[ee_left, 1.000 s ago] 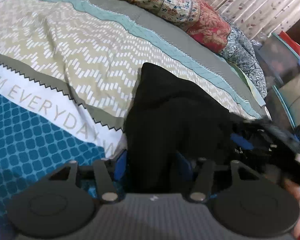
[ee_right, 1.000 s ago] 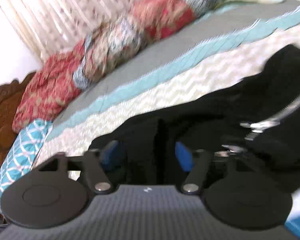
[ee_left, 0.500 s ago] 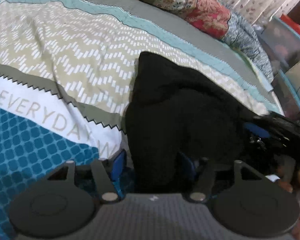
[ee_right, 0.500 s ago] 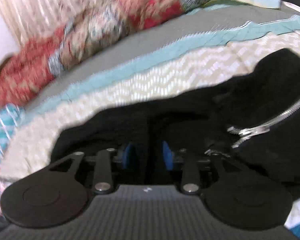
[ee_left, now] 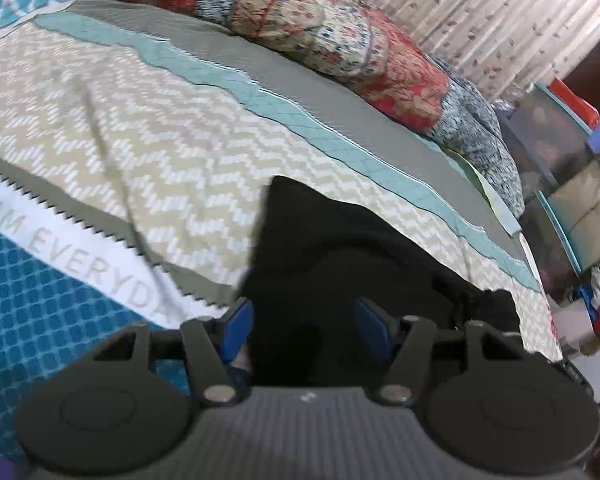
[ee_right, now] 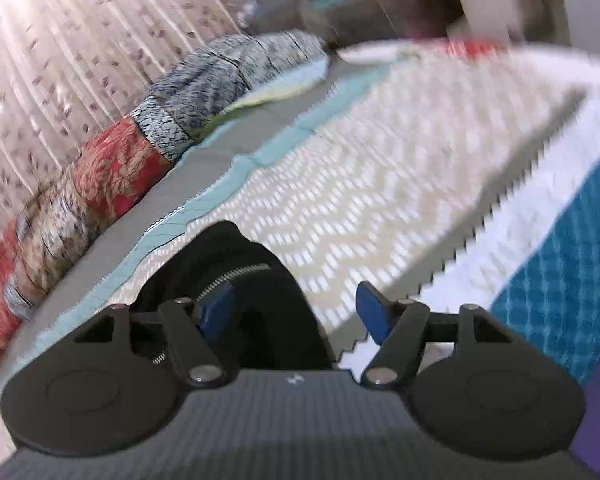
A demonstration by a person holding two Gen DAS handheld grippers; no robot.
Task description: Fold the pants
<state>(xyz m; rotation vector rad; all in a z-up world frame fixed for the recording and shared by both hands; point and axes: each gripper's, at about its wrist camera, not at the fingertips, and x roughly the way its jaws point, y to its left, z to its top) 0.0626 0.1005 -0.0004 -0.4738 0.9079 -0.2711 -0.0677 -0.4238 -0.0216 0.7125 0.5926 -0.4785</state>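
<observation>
Left wrist view showed the left gripper (ee_left: 306, 326) with its blue pads spread, black fabric pants (ee_left: 340, 264) lying bunched between them at 6 o'clock on the zigzag-patterned bedspread (ee_left: 160, 148); whether the pads pressed the cloth I cannot tell. Right wrist view showed the right gripper (ee_right: 296, 310) opening, jaws apart, the pants (ee_right: 236, 264) with a silver zipper (ee_right: 236, 276) at 7 o'clock by its left pad (ee_right: 216, 312), the right pad over bare bedspread (ee_right: 380, 184).

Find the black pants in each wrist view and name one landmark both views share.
Left wrist: black pants lower centre, running down between the fingers.
Right wrist: pants lower left, zipper showing.
Shared landmark: the teal stripe across the bedspread.
</observation>
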